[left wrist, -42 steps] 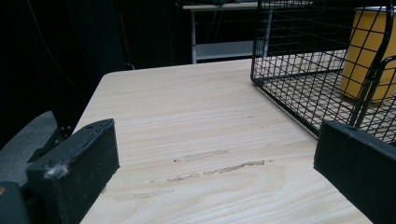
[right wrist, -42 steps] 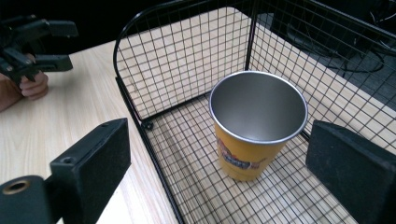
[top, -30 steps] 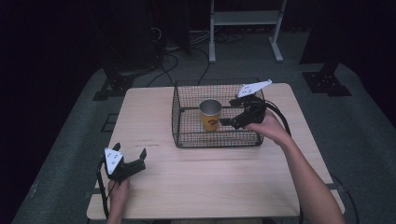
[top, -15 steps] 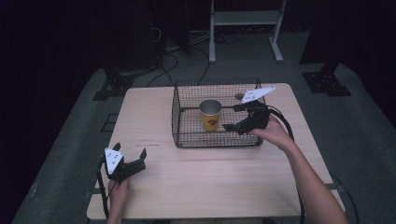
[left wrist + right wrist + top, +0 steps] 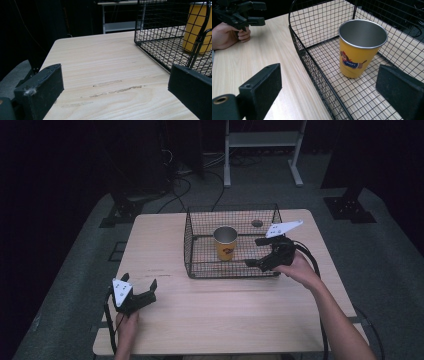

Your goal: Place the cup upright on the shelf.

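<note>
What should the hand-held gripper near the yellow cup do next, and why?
Probably ease the right hand-held gripper forward around the yellow cup: its jaws stand open and empty, and the cup stands upright inside the wire basket, untouched.

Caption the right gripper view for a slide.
Open right gripper straddles the wire basket wall, facing the upright yellow cup inside.

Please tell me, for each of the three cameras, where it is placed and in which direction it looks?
High view: above the person's side, looking forward and down on the table; both forearms, left gripper and right gripper show.
Left gripper view: low over the table, facing the wire basket; own open jaws show.
Right gripper view: over the basket's corner, facing the yellow cup; own open jaws and the other hand show.
Shared: all three show the cup inside the basket.
</note>
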